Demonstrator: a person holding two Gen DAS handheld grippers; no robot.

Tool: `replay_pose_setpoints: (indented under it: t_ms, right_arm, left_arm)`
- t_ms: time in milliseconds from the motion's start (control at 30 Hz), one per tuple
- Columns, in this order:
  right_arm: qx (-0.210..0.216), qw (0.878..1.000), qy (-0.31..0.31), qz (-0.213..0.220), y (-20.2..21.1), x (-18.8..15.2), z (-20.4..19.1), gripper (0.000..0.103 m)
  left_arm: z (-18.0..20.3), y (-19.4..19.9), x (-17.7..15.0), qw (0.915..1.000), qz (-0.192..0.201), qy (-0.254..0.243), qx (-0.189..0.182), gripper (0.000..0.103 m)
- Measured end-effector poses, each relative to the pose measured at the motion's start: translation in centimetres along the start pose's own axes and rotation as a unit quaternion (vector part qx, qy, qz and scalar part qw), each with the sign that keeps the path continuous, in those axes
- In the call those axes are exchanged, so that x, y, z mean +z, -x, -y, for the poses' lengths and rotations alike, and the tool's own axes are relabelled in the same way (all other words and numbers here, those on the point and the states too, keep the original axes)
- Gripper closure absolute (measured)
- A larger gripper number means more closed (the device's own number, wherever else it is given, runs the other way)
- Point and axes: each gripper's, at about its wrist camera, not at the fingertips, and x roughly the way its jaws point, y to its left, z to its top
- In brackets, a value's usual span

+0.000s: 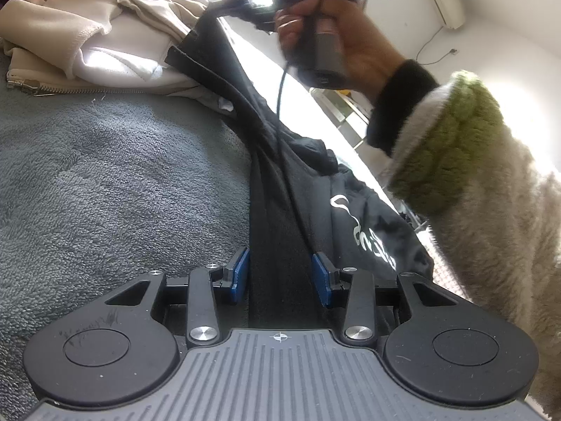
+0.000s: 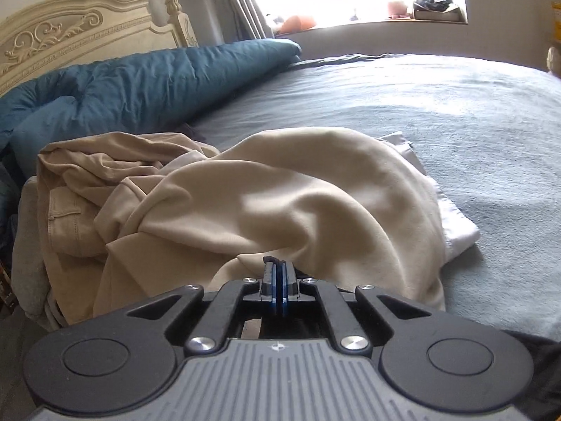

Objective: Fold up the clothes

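My left gripper fingers hug the black garment. My right gripper pinches only its thin edge, low in the frame, so it could slip out.

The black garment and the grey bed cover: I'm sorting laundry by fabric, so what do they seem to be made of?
The black garment looks like a soft matte knit, perhaps cotton jersey: it hangs in limp folds and bears white printed lettering. The grey bed cover looks like plush fleece or terry, with a fuzzy, tufted nap that catches the light; the exact fibre cannot be told.
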Motion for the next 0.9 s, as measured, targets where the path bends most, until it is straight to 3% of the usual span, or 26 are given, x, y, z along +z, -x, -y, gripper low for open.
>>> replay_pose_setpoints:
  t_ms: [200, 333, 400, 500, 600, 633, 667, 733, 833, 900]
  right_arm:
    - [-0.002, 1.0, -0.006, -0.016, -2.7, -0.9, 0.6, 0.095]
    - [0.018, 0.999, -0.005, 0.03, 1.0, -0.3, 1.4, 0.082]
    - [0.033, 0.999, 0.011, 0.024, 3.4, 0.0, 1.4, 0.082]
    - [0.049, 0.995, 0.09, -0.019, 6.4, -1.0, 0.1, 0.082]
    - [0.045, 0.974, 0.215, -0.048, 7.8, -4.0, -2.6, 0.082]
    - [0.039, 0.963, 0.261, -0.055, 8.1, -5.1, -3.6, 0.078]
    - [0.035, 0.951, 0.302, -0.057, 8.0, -6.4, -4.6, 0.068]
    - [0.029, 0.922, 0.382, -0.059, 7.7, -9.0, -6.5, 0.064]
    - [0.03, 0.897, 0.438, -0.06, 6.9, -11.5, -8.1, 0.064]
    - [0.019, 0.893, 0.445, -0.063, 5.9, -11.9, -8.5, 0.065]
  left_arm:
    - [-0.1, 0.2, 0.0, 1.0, 0.0, 0.002, -0.003, 0.064]
    - [-0.1, 0.3, 0.0, 1.0, 0.0, 0.002, -0.002, 0.064]
    - [-0.1, 0.4, 0.0, 1.0, 0.0, 0.002, -0.001, 0.064]
    - [-0.1, 0.3, 0.0, 1.0, 0.0, 0.002, -0.001, 0.064]
    - [-0.1, 0.4, 0.0, 1.0, 0.0, 0.002, -0.001, 0.064]
    - [-0.1, 0.4, 0.0, 1.0, 0.0, 0.002, -0.001, 0.064]
    - [0.0, 0.4, 0.0, 1.0, 0.0, 0.002, -0.001, 0.064]
    - [-0.1, 0.4, 0.0, 1.0, 0.0, 0.003, -0.001, 0.064]
    - [-0.1, 0.4, 0.0, 1.0, 0.0, 0.005, -0.003, 0.064]
    - [-0.2, 0.4, 0.1, 1.0, 0.0, 0.006, -0.004, 0.064]
